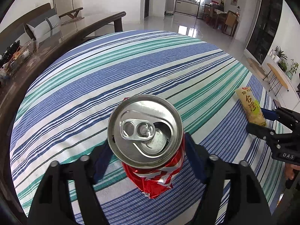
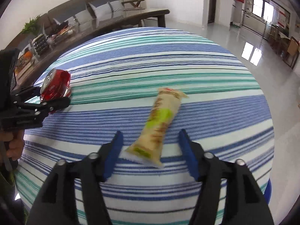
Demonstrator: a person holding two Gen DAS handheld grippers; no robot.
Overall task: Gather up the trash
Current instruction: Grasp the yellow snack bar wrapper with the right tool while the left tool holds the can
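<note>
Both sets of jaws stand spread and grip nothing. Those of the left gripper (image 1: 148,146) straddle a crushed red can (image 1: 148,142), and its blue pads (image 1: 194,157) look to stand clear of the dented wall, though the can's wide top hides the near pad. Those of the right gripper (image 2: 150,146) flank the near end of a yellow-green snack wrapper (image 2: 160,123) lying flat on the striped tablecloth (image 2: 150,60), with a gap on either side. Risks start at the pads — the can's sides are creased and uneven, so a squeeze could land on a slanted fold and squirt it out or tip it over. The wrapper is thin and lies skewed across the opening, so closing jaws could slide over it, or pinch the cloth and drag it. Both pieces sit well apart on the table — a tugged cloth could still shift the can.
</note>
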